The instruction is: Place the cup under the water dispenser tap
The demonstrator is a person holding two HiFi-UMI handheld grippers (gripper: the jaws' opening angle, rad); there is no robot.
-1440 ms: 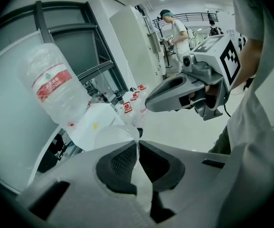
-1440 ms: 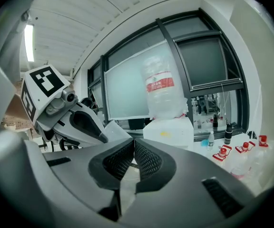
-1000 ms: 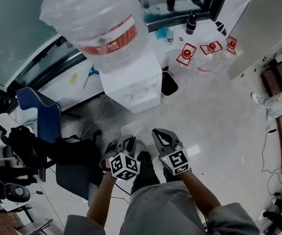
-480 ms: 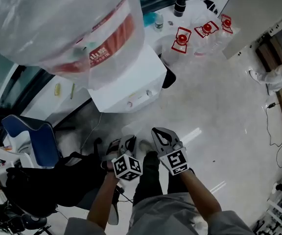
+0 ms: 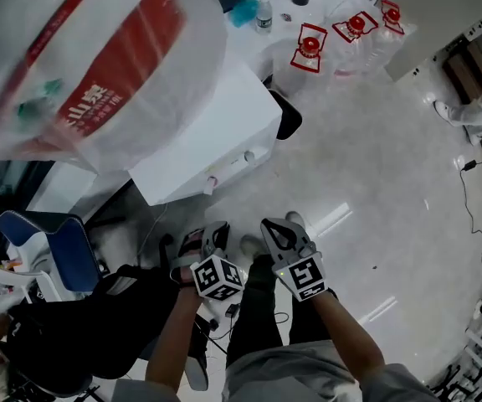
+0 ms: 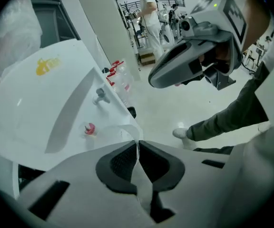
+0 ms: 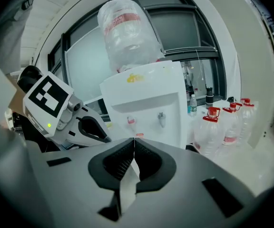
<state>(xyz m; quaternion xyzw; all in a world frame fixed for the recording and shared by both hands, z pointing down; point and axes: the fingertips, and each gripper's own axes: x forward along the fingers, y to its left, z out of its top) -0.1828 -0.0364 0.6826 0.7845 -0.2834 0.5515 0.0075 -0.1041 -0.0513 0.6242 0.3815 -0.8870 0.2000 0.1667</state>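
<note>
Left gripper view alone shows left claw (image 6: 137, 144) pinching the cup (image 6: 123, 130).

Glossy pale floor (image 5: 375, 191), blue chair (image 5: 72, 243), dark-framed windows (image 7: 189, 27) behind

Bare floor (image 5: 375, 166) is left open before the water dispenser (image 5: 216, 132). The left side is blocked by a blue chair (image 5: 69, 241) and a black bundle (image 5: 82, 316). Red-capped bottles (image 5: 308, 53) are crowded against the dispenser's far right.

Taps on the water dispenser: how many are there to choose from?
2. In the right gripper view, a red tap sits on the left of the dispenser front and a grey tap to its right. None seems hidden.
</note>
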